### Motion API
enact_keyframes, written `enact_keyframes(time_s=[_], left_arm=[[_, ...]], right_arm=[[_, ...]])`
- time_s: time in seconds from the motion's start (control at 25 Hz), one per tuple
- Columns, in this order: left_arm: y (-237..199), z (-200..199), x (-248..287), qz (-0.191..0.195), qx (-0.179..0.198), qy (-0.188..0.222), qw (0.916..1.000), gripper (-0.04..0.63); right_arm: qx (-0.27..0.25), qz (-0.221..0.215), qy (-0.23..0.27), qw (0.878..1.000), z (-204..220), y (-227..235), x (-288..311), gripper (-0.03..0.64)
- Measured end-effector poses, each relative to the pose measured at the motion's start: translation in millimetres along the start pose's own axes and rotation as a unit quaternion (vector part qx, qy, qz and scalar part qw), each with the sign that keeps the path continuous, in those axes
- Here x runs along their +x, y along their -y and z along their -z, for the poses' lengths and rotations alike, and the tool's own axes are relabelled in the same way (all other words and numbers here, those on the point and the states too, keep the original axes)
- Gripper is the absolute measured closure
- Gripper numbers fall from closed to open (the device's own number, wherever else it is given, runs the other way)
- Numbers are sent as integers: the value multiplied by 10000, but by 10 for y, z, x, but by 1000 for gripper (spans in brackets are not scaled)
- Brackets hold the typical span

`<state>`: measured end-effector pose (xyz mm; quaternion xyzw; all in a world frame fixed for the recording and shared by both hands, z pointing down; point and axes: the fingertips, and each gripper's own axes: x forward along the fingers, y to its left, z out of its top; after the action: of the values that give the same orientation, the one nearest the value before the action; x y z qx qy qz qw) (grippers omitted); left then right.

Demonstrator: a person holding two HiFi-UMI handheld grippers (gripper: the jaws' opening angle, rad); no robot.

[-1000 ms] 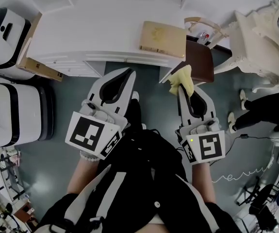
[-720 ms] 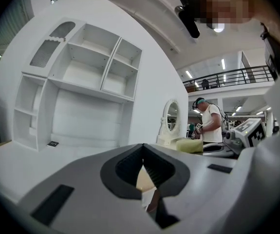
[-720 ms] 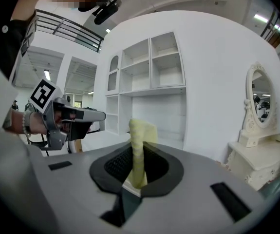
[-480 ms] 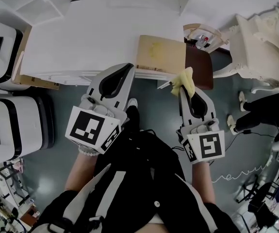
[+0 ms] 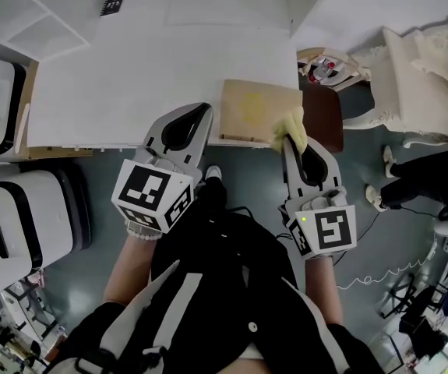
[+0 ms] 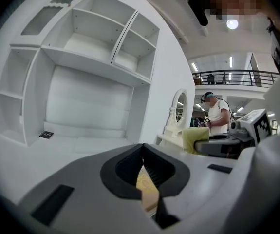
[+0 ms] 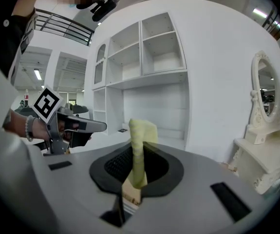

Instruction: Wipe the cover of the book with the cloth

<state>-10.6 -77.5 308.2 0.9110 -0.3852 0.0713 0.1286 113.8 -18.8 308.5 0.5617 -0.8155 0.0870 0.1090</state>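
Compared with a second ago, both grippers are seen carried forward to the white desk [image 5: 130, 76], where before they were held back over the floor. The book [image 5: 251, 107] lies flat at the desk's near edge with its tan cover up, and it is not seen to have been shifted on the desk.

The right gripper [image 5: 286, 140] is clamped on the yellow cloth [image 5: 289, 125], which stands up in a folded tuft from between its jaws. That tuft is now brought to the book's near right corner (whether it is already pressed on the cover cannot be told from above).

The left gripper [image 5: 200, 114] is closed with nothing in it. Its tip is now placed at the desk edge just beside the book's left side.

The approach is judged nearly done and wiping not yet begun. The cloth is expected to be lowered and drawn across the cover, with the left gripper possibly used to steady the book.
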Motion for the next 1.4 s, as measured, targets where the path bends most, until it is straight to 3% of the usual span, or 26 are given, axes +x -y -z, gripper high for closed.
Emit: enact_keyframes(time_s=[0.2, 0.48, 0.76, 0.96, 1.16, 1.4], left_arm=[[-314, 117, 261, -182, -141, -140, 9996, 594], [-411, 405, 583, 364, -450, -709, 9958, 528], [-440, 732, 767, 607, -664, -1286, 9876, 457], [-423, 986, 820, 620, -767, -1663, 9811, 426], [-477, 1175, 904, 381, -962, -1898, 9764, 416], [-511, 1459, 987, 219, -1573, -2168, 9632, 416]], right_arm=[[76, 129, -114, 9998, 2, 111, 311, 580], [92, 208, -302, 9993, 42, 117, 614, 581], [142, 282, -476, 9984, 99, 130, 707, 580], [186, 290, -558, 9978, 179, 161, 741, 581], [199, 180, -644, 9976, 236, 240, 815, 580], [83, -84, -905, 9958, 419, 296, 971, 581]])
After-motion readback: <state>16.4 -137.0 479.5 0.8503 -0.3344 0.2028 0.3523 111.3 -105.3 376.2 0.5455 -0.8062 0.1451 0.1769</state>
